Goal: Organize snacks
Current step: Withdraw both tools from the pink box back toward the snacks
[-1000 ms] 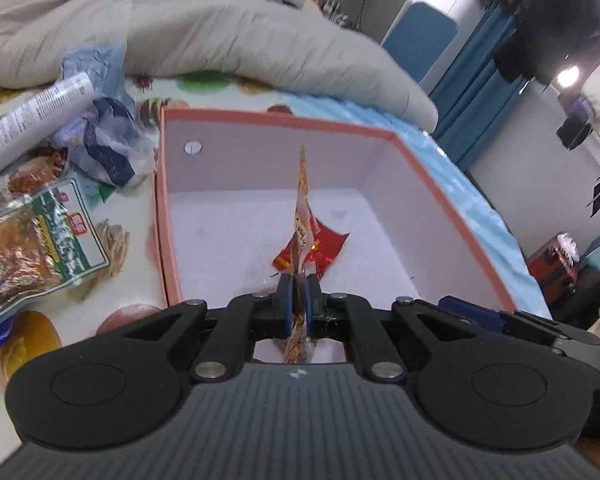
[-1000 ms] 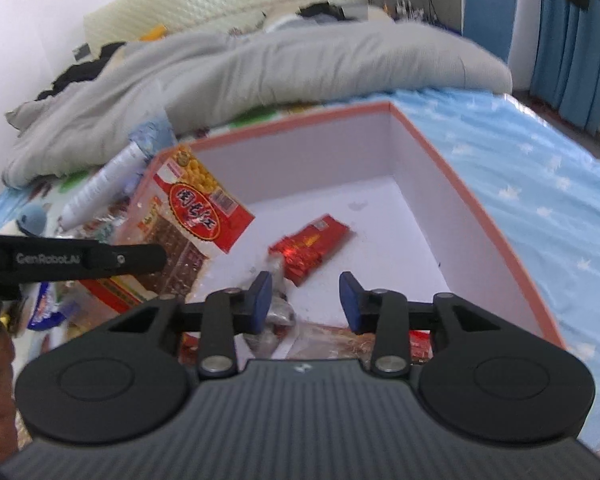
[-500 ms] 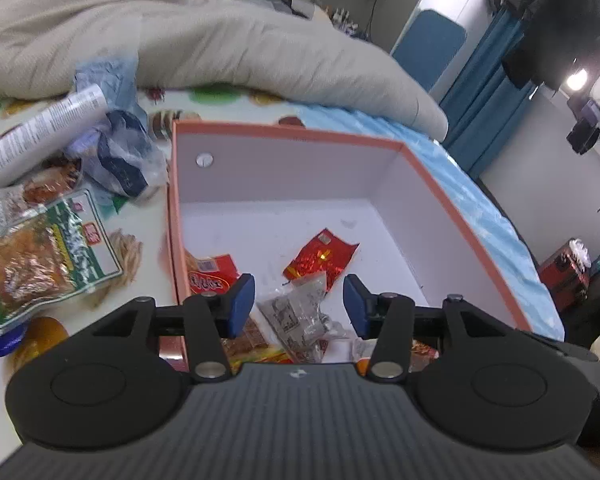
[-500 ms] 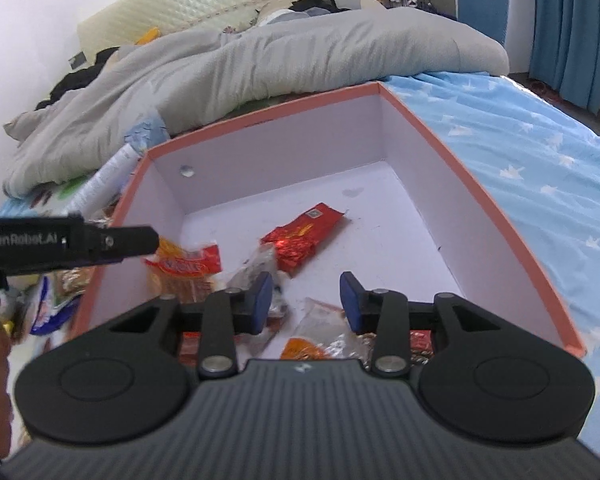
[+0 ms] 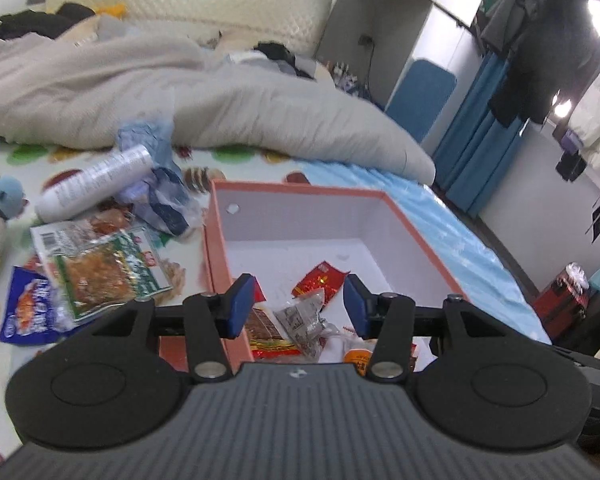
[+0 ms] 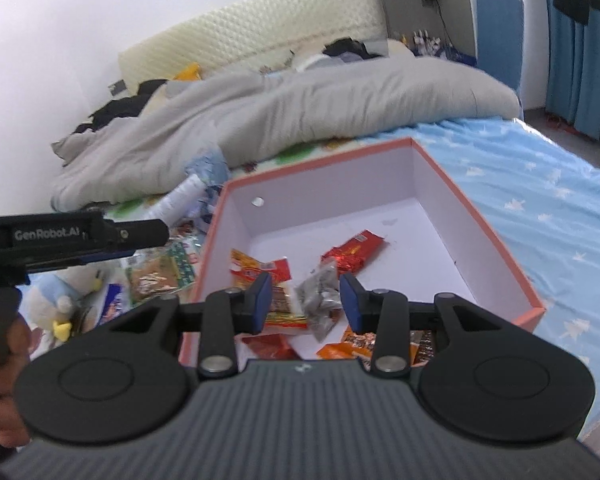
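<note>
Snacks: green-labelled clear plastic packet (image 5: pixel 104 272) lies at ten o'clock from the spread, empty left gripper (image 5: pixel 298 306), nearer than the right gripper (image 6: pixel 302 304), also spread.

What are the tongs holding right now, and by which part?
Nothing. The left tongs and the right tongs both stand open above the snack packets in the pink box, with no packet pinched.
</note>
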The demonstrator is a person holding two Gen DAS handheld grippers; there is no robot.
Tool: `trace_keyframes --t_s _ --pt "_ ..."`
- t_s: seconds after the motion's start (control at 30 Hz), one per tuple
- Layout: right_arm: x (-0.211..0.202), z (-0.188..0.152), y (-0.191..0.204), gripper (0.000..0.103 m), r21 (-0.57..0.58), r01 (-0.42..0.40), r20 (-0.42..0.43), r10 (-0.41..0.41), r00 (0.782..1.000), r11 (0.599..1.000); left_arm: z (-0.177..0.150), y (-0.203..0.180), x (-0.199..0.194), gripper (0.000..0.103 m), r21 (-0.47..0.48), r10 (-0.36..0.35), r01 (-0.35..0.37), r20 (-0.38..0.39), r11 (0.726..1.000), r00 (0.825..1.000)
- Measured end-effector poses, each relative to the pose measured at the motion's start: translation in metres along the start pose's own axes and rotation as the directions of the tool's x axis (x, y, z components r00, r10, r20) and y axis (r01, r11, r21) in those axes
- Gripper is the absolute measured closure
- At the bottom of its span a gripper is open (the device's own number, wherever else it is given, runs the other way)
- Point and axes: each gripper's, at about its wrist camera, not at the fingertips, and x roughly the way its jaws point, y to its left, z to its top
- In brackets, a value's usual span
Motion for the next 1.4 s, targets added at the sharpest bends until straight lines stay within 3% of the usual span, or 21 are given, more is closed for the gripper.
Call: trace_keyframes --t_s 0.33,0.5,0.8,1.03,1.4 --pt "-0.054 -0.021 0.029 0.062 -0.05 -0.059 0.056 0.061 0.997 0.997 -0.031 0.018 -0.094 0.048 -0.047 0.073 -0.069 0.094 0.997 0.993" --pt "-0.075 -0.036 0.049 0.062 -0.099 -0.071 0.093 0.08 0.992 0.993 -0.057 0.033 -0.128 0.048 -0.067 0.078 -0.07 0.127 0.995 0.989" --pt "-0.088 -0.069 0.089 0.061 -0.121 -0.125 0.043 0.131 0.99 0.985 -0.11 0.067 -0.171 0.048 -0.116 0.118 -0.105 0.108 0.988 0.987" --pt "-0.079 -0.089 0.111 0.061 -0.15 -0.161 -0.024 0.159 0.987 0.976 -0.142 0.1 -0.175 0.046 -0.17 0.139 -0.127 0.061 0.977 0.988" --pt "-0.037 -0.078 0.124 0.061 -0.106 -0.212 -0.051 0.208 0.977 0.971 -0.147 0.157 -0.135 0.042 -0.286 0.151 -0.134 0.037 0.949 0.988"
